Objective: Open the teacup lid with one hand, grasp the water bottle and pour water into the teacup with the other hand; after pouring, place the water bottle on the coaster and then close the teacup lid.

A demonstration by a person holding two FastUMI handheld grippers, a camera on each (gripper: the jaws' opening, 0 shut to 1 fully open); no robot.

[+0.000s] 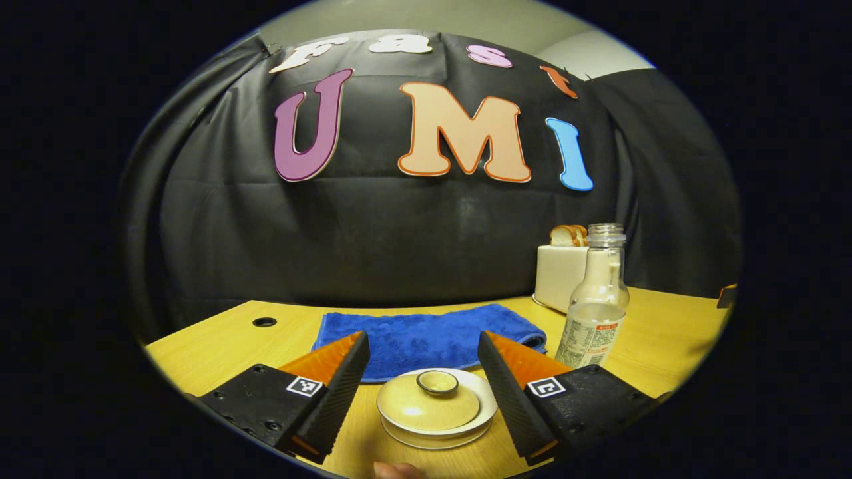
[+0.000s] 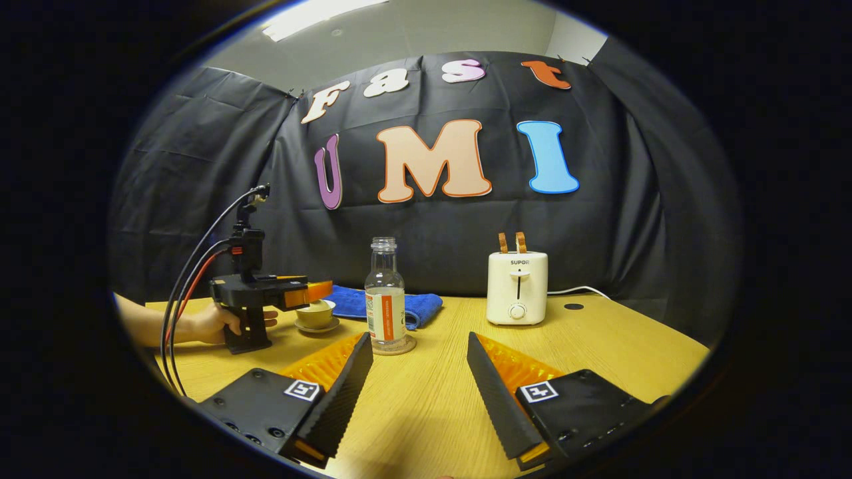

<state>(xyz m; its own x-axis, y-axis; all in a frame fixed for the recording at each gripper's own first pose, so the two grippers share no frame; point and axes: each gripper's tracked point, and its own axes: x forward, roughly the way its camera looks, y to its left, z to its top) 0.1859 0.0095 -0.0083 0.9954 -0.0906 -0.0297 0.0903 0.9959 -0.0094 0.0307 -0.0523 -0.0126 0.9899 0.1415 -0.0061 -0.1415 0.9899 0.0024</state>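
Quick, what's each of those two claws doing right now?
Left gripper: open, holding nothing, fingers either side of the lidded teacup.
Right gripper: open, holding nothing.

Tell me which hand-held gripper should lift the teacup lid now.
Left. The left hand-held gripper is open right above the lid, fingers either side. The right hand-held gripper faces the water bottle instead.

R gripper (image 2: 416, 362) jaws apart, w/ bottle (image 2: 385, 296) on coaster (image 2: 399, 348) ahead; toaster (image 2: 517, 287) right.
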